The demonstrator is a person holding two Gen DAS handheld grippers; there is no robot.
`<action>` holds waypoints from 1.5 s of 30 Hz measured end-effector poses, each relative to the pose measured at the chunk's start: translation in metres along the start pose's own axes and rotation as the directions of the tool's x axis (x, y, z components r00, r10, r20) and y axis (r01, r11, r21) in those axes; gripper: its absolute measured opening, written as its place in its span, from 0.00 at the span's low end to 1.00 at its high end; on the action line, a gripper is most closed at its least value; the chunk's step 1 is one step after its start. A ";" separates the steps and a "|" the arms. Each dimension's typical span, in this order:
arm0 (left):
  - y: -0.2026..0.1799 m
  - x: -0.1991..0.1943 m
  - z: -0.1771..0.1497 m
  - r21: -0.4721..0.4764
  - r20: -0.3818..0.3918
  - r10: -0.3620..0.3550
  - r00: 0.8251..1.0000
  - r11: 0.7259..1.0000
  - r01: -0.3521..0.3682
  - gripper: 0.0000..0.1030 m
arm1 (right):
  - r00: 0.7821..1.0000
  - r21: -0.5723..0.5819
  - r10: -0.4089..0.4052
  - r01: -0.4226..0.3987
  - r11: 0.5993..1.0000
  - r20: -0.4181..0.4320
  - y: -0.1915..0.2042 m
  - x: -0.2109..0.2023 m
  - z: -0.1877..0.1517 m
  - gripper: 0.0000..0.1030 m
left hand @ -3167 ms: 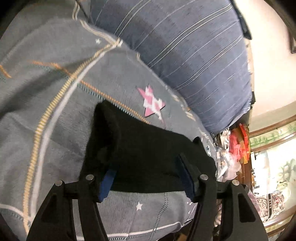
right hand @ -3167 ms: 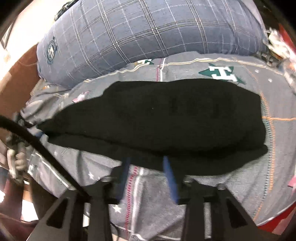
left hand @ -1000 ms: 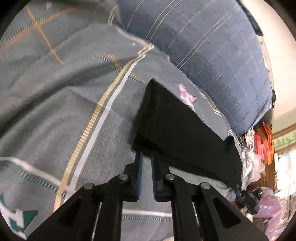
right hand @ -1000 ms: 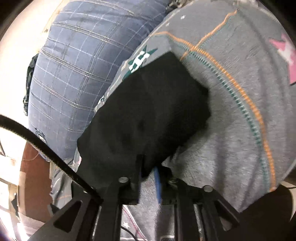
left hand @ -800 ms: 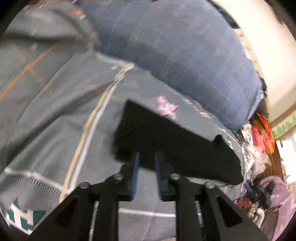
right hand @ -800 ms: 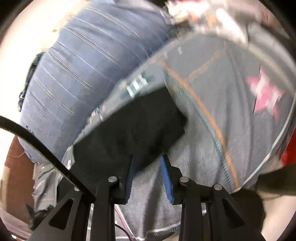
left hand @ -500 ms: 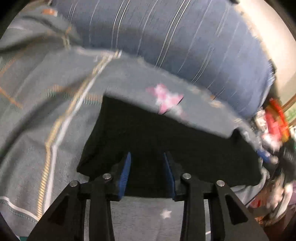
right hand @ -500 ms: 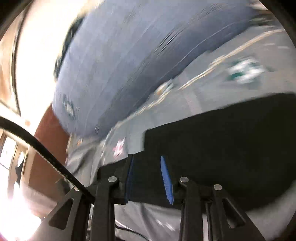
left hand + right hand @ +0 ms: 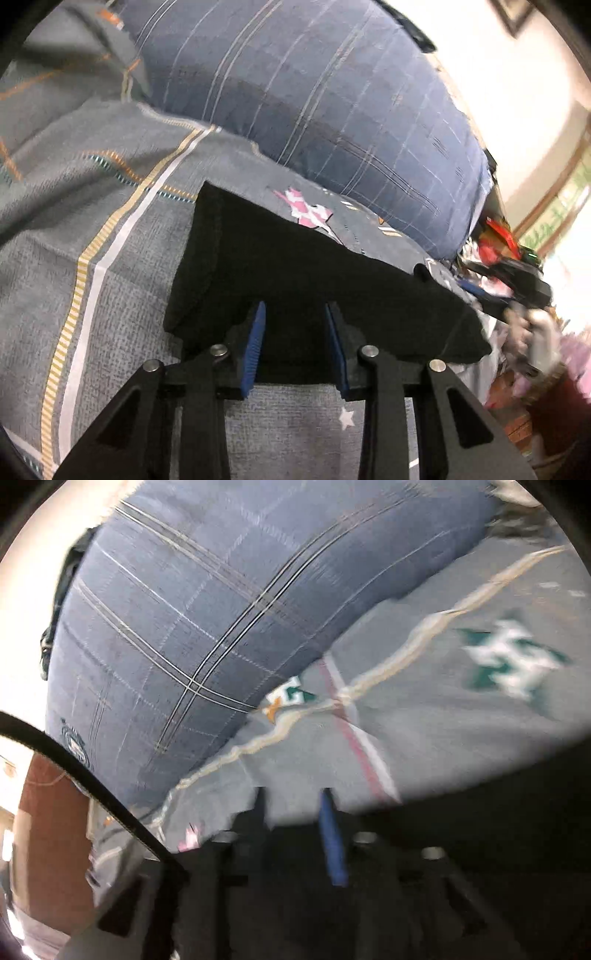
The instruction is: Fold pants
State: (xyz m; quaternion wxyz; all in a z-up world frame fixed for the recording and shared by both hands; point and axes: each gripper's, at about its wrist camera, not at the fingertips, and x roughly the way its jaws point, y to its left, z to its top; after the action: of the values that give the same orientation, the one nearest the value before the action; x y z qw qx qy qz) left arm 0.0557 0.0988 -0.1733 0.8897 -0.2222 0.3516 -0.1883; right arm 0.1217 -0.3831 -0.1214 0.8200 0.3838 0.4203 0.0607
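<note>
The black pants (image 9: 303,280) lie folded in a flat stack on the grey patterned bedspread (image 9: 92,229). My left gripper (image 9: 294,310) is open, its blue-padded fingers hovering over the near edge of the pants and holding nothing. In the right wrist view the pants (image 9: 480,812) fill the lower right as a dark blurred mass. My right gripper (image 9: 293,797) is open just above their near edge, with bedspread (image 9: 443,720) showing between its fingertips.
A big blue plaid pillow (image 9: 332,103) lies along the far side of the bed; it also shows in the right wrist view (image 9: 207,627). Cluttered red and white items (image 9: 498,254) sit past the bed's right end. A brown wooden piece (image 9: 48,830) stands at left.
Both grippers let go of the pants and opened. The pants now lie folded flat. Both grippers have drawn back towards the near edge, and the right view has swung towards the pillow.
</note>
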 end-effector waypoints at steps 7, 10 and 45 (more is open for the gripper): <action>-0.023 -0.001 -0.005 0.119 0.025 0.081 0.996 0.989 -0.083 0.45 | 0.974 0.127 -0.197 0.183 0.975 0.109 -0.065 -0.106 -0.067 0.45; -0.037 -0.004 -0.002 0.141 -0.009 0.173 0.985 0.975 -0.170 0.44 | 0.969 0.232 -0.195 0.157 0.960 0.151 -0.105 -0.135 -0.067 0.45; -0.153 -0.098 -0.037 -0.063 0.004 0.407 0.913 0.912 -0.406 0.44 | 0.939 0.004 -0.108 0.113 0.994 0.325 -0.181 -0.201 -0.119 0.49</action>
State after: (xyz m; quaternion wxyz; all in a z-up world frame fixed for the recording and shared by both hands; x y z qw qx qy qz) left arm -0.0643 0.0103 -0.0635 0.9051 -0.1730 0.3882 0.0134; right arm -0.1349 -0.5252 -0.1569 0.8829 0.3585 0.2998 -0.0463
